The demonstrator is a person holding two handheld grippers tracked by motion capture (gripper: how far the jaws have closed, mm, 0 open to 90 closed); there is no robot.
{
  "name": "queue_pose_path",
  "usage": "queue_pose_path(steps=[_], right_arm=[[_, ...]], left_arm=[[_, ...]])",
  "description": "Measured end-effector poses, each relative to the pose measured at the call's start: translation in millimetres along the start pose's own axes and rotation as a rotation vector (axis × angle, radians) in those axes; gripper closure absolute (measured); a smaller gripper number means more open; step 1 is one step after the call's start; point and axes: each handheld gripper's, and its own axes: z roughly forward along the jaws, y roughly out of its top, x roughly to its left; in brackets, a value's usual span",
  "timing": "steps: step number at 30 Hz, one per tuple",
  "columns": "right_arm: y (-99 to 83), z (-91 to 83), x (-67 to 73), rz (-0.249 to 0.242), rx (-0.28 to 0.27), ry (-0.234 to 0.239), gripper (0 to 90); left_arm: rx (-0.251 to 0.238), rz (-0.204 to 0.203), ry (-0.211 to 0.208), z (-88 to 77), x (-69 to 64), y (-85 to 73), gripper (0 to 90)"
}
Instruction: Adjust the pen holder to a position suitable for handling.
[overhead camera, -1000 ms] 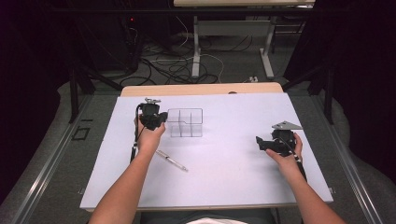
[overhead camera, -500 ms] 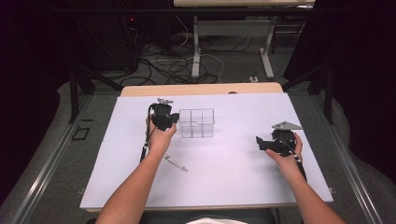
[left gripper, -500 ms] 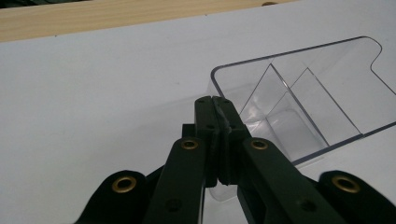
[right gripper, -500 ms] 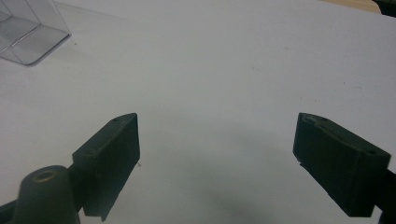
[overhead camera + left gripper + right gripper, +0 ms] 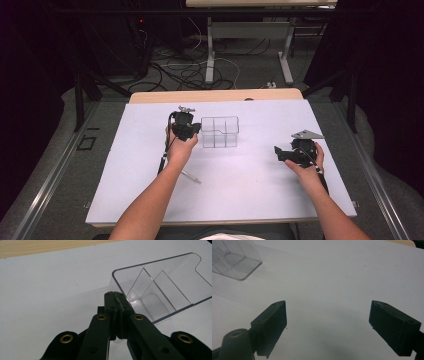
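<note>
The clear divided organizer box [image 5: 219, 132] sits on the white tabletop [image 5: 250, 185], its near wall clamped between the left tool's [image 5: 115, 293] jaws. Right tool [image 5: 328, 315] is well off to the side, jaws wide apart. A pen [image 5: 191, 176] lies behind the left hand.

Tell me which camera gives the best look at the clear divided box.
The left gripper view: the clear divided box is close, dividers plain, its wall pinched by the left gripper. The high view shows it whole but small; the right gripper view catches one corner.

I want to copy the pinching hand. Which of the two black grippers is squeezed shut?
The left gripper: its jaws are closed on the wall of the clear plastic divided box. The right gripper hangs wide open.
</note>
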Motion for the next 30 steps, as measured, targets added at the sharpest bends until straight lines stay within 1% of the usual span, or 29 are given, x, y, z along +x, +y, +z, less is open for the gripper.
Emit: queue_pose_path(steps=[1, 2, 4, 6, 9, 14, 16, 24, 28, 30], right_arm=[[0.0, -0.1, 0.0, 0.001, 0.000, 0.000, 14.1], [-0.1, -0.1, -0.1, 0.001, 0.000, 0.001, 14.1], [-0.4, -0.2, -0.9, -0.003, 0.001, 0.002, 14.1], [-0.6, -0.3, -1.1, -0.002, 0.002, 0.003, 14.1], [-0.7, -0.8, -1.5, -0.002, -0.001, 0.002, 14.1], [-0.8, -1.6, -2.1, -0.004, -0.002, 0.002, 14.1], [-0.6, -1.9, -1.9, 0.003, -0.002, 0.001, 14.3], [-0.3, -2.6, -1.3, 0.005, -0.006, -0.002, 14.6], [0.0, -3.3, -1.7, -0.003, -0.011, 0.001, 14.8], [0.1, -3.3, -1.7, -0.002, -0.013, 0.003, 15.0]], left_arm=[[-0.007, 0.000, -0.003, 0.9, -1.0, -0.1, 90.0], [0.001, -0.001, -0.002, 0.9, -1.9, -0.1, 90.0], [-0.002, 0.005, -0.002, 1.0, -2.1, -0.1, 90.0], [-0.001, 0.003, -0.004, 0.4, -1.6, 0.1, 89.8], [-0.011, -0.004, -0.020, -1.5, 0.4, 0.5, 87.8], [-0.028, -0.009, -0.041, -7.7, 0.9, 1.2, 85.5], [-0.035, -0.006, -0.050, -10.5, 0.8, 1.1, 84.2], [-0.071, 0.001, -0.086, -23.7, 0.2, 1.0, 77.7], [-0.089, 0.004, -0.106, -30.2, 0.0, -1.7, 74.6], [-0.096, -0.004, -0.118, -32.8, 0.5, -4.2, 72.2]])
